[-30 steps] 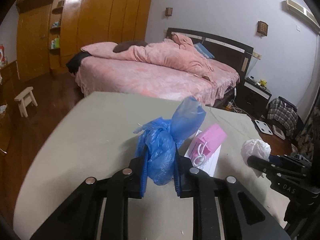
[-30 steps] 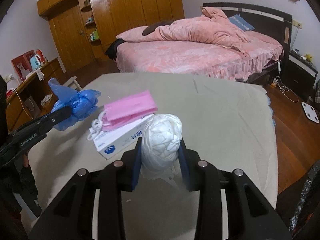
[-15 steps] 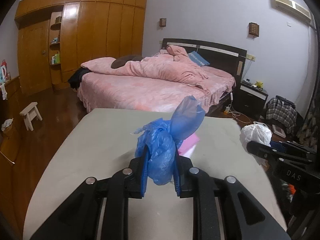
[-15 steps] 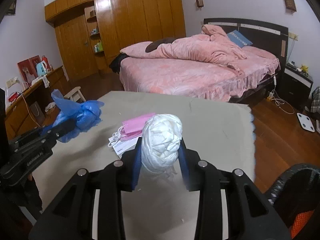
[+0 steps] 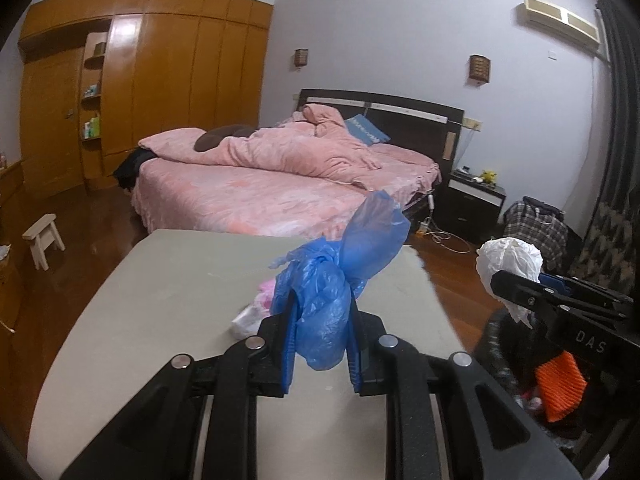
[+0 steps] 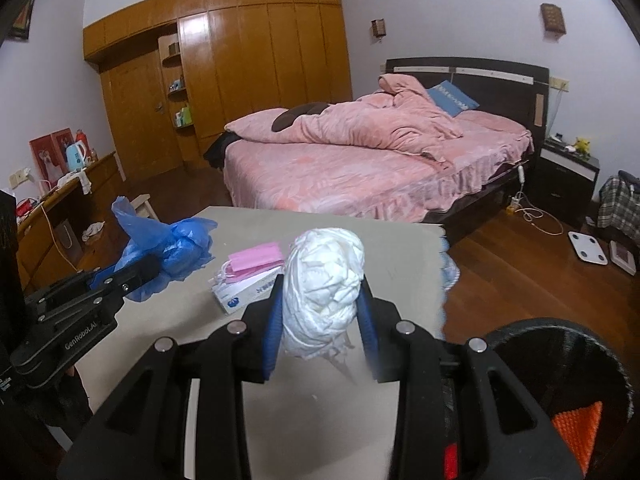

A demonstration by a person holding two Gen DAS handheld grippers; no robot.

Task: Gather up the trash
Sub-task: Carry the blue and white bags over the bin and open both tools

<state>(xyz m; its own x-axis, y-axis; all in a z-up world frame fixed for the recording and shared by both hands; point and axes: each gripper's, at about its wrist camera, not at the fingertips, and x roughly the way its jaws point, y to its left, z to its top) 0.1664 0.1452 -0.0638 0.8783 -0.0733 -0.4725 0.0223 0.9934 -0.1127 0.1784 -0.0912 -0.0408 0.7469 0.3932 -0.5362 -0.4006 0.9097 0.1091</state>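
Note:
My left gripper (image 5: 322, 320) is shut on a crumpled blue plastic bag (image 5: 332, 280) and holds it above the beige table (image 5: 180, 280). It also shows at the left of the right wrist view, where the blue bag (image 6: 172, 244) sticks out of it. My right gripper (image 6: 320, 312) is shut on a white crumpled paper wad (image 6: 324, 276) above the table's right part. The wad (image 5: 508, 264) shows in the left wrist view over a black mesh trash bin (image 5: 496, 356). The bin (image 6: 560, 360) stands low at the table's right edge, with something orange inside.
A white box with pink face masks (image 6: 252, 276) lies on the table between the grippers. Behind the table are a pink bed (image 6: 360, 160), a wooden wardrobe (image 6: 240, 60), a nightstand (image 6: 568, 172) and a white scale (image 6: 588, 248) on the wooden floor.
Both grippers have risen and drawn back from the table with their loads. The right gripper has shifted right, so the trash bin has come into view below it.

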